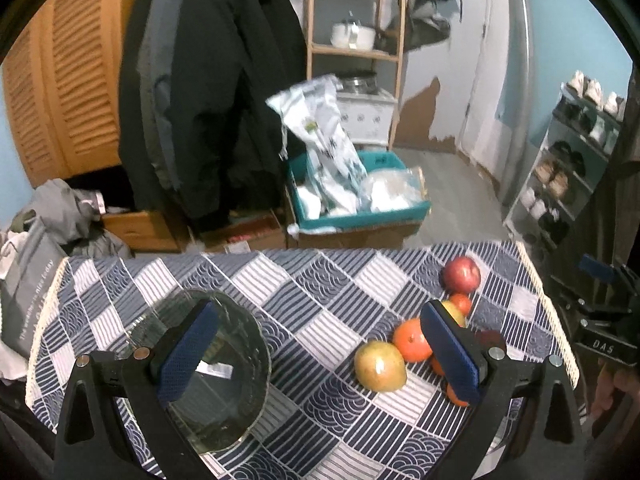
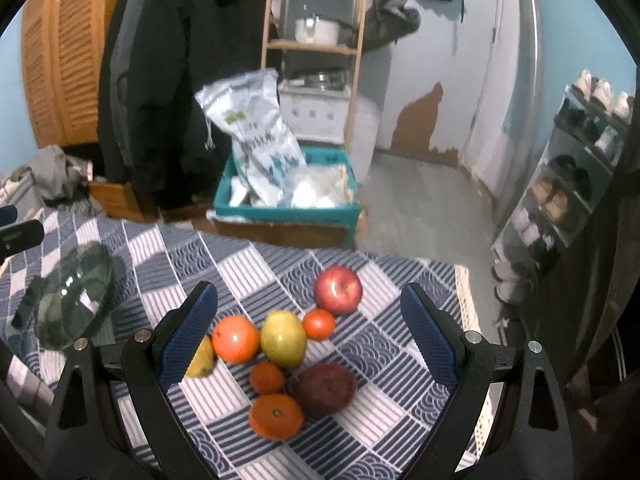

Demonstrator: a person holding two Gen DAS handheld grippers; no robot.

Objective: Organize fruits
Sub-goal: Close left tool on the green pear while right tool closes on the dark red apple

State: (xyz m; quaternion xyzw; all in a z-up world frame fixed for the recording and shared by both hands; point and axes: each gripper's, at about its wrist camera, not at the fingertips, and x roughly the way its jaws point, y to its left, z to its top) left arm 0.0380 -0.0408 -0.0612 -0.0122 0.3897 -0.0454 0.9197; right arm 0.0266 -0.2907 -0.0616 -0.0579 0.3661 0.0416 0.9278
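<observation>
The fruits are gathered in a loose cluster on the cloth [image 2: 372, 364], to the right of the glass bowl [image 2: 74, 300] and well apart from it; the bowl is seen empty, so no fruit is judged to be sorted yet.

The right gripper [image 2: 308, 340] is held wide open above the cluster and nothing is held in it; the left gripper [image 1: 318, 354] is also spread wide and empty, with one finger in front of the bowl [image 1: 208, 368] and the other in front of the fruits.

In the cluster, the red apple [image 2: 338, 290] lies farthest from the bowl's side, with a small tomato [image 2: 319, 323] just beside it; a yellow-green fruit [image 2: 283, 338] touches an orange [image 2: 235, 339]; nearer the camera lie two smaller orange fruits [image 2: 267, 378] [image 2: 276, 416] and a dark purple fruit [image 2: 326, 387]; a yellow fruit [image 2: 202, 358] is half hidden behind the left finger.

The fruits are judged firm, light and smooth; being round, they may roll if pushed, so each should be taken across its widest part, from above. The tomato is probably softer and a gentle squeeze is advised. The bowl is fragile and likely slippery.

Most fruits are nearly round, with no clear long axis; the yellow-green fruit is slightly oval, and its long axis seems to run away from the camera; the stem dimple of the nearest orange fruit is turned upward.
</observation>
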